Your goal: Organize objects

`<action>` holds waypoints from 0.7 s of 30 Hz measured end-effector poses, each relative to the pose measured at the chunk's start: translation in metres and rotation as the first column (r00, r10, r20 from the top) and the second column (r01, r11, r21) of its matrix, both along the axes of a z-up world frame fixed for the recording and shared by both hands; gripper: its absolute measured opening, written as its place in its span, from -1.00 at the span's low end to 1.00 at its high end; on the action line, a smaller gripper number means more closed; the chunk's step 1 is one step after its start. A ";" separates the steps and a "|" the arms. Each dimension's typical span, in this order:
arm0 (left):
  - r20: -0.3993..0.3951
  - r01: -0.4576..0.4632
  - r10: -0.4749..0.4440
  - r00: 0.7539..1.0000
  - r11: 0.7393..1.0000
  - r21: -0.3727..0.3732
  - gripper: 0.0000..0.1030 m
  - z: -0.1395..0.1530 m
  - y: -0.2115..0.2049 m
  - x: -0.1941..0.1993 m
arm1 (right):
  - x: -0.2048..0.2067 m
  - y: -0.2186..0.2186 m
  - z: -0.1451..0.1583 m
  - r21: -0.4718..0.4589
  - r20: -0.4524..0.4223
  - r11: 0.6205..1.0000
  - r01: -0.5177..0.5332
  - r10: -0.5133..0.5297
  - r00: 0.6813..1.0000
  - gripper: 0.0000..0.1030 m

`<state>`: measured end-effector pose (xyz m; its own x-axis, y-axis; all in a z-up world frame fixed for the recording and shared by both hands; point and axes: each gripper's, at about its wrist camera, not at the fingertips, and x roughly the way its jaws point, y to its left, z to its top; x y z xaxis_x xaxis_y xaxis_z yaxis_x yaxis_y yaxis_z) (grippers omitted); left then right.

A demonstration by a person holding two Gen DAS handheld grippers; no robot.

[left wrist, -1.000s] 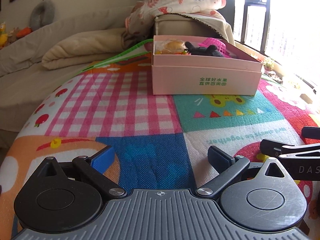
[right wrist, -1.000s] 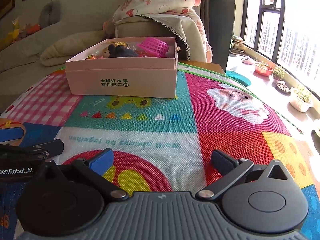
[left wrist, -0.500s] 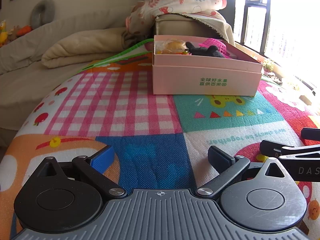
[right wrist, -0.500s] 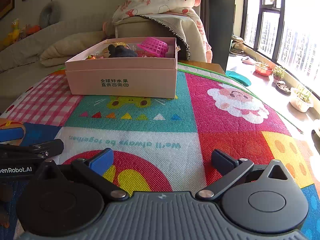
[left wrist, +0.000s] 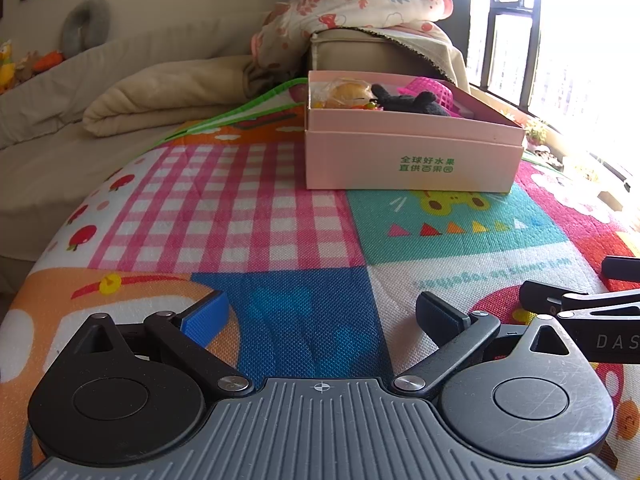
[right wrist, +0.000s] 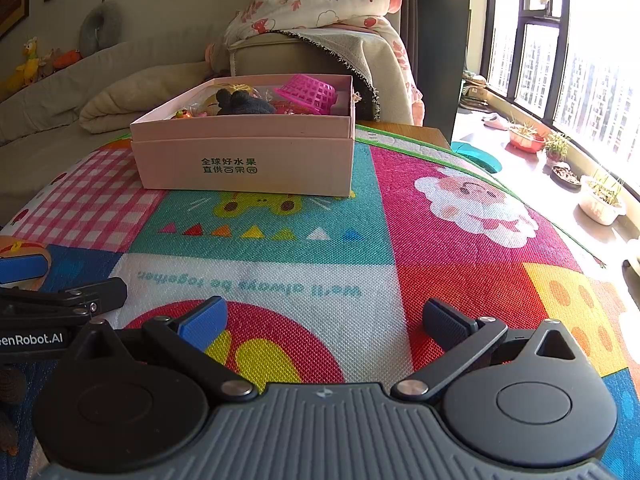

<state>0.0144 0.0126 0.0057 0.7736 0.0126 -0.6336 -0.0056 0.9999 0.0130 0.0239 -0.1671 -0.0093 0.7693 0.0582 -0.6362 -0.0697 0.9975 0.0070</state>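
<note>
A pink cardboard box [left wrist: 412, 156] [right wrist: 244, 156] with green print stands at the far side of a colourful play mat [left wrist: 256, 216] [right wrist: 460, 248]. Inside it lie a black plush toy [left wrist: 408, 102] [right wrist: 240, 103], a pink plastic basket [left wrist: 430, 90] [right wrist: 308, 92] and a wrapped yellowish toy [left wrist: 346, 92]. My left gripper [left wrist: 322, 312] hovers low over the near mat, open and empty. My right gripper [right wrist: 324, 318] is beside it, open and empty too. Each gripper shows at the edge of the other's view.
A beige sofa with a folded blanket [left wrist: 168, 96] and a floral quilt [left wrist: 360, 4] lies behind the mat. Windows and potted plants [right wrist: 600, 196] line the right side. The mat ends at a green border [right wrist: 440, 152] behind the box.
Both grippers have stayed nearly still, with only a slight drift of the views. Nothing was picked up or let go.
</note>
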 end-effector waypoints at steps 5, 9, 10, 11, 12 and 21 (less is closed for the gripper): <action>0.000 0.000 0.000 1.000 1.000 0.002 0.99 0.000 0.000 0.000 | 0.000 0.000 0.000 0.000 0.001 1.000 0.000 0.000 1.000 1.00; 0.000 0.000 0.000 1.000 1.000 0.001 0.99 0.000 0.001 0.000 | 0.001 0.000 0.000 0.000 0.000 1.000 0.000 0.000 1.000 1.00; 0.000 0.000 0.000 1.000 1.000 0.001 0.99 0.000 0.001 0.000 | 0.001 0.000 0.000 0.000 0.000 1.000 0.000 0.000 1.000 1.00; 0.000 0.000 0.000 1.000 1.000 0.000 0.99 0.000 0.001 0.000 | 0.001 0.000 0.000 -0.001 0.001 1.000 0.000 0.000 1.000 1.00; 0.000 0.000 0.000 1.000 1.000 0.000 0.99 0.000 0.001 0.000 | 0.001 0.000 0.000 0.001 0.001 1.000 0.001 -0.001 1.000 1.00; 0.001 0.000 0.000 1.000 1.000 -0.001 0.99 0.000 0.001 0.000 | 0.001 0.001 0.000 0.001 0.001 1.000 0.001 -0.001 1.000 1.00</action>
